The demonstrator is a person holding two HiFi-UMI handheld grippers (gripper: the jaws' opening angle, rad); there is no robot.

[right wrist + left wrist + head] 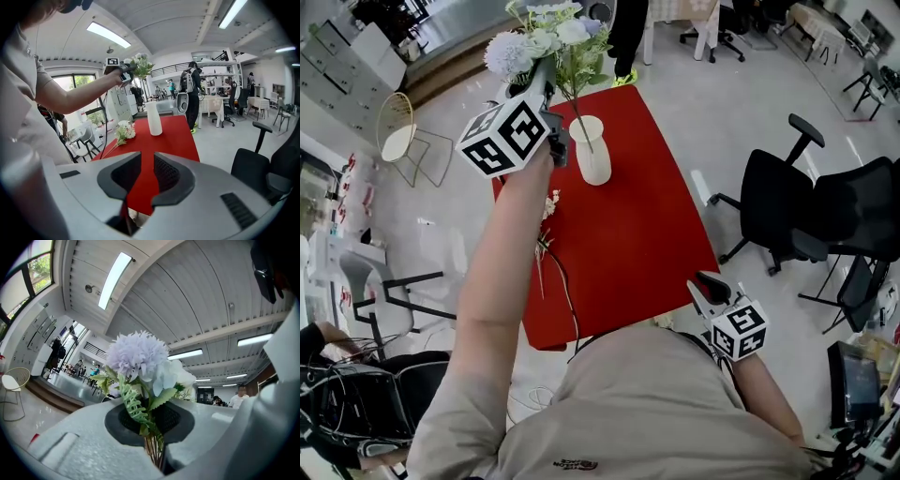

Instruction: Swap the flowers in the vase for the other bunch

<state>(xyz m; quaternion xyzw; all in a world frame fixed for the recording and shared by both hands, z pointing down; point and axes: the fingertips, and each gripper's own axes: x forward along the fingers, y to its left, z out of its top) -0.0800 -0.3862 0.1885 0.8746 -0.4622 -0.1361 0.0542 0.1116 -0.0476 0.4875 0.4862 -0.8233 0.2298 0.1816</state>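
A white vase [593,150] stands upright at the far end of the red table [637,234]. My left gripper [555,131] is raised above and left of it, shut on the stems of a bunch of lilac and white flowers [546,37]. In the left gripper view the flowers [140,359] rise straight out of the closed jaws of the left gripper [152,437]. The stem ends hang at the vase mouth; I cannot tell whether they are inside it. The other bunch [548,208], small white blooms, lies on the table's left side. My right gripper [705,287] is open and empty over the table's near right corner.
Black office chairs [787,206] stand right of the table. A wire chair [398,131] is on the floor at far left, another chair [384,291] at near left. A person [192,84] stands beyond the table's far end.
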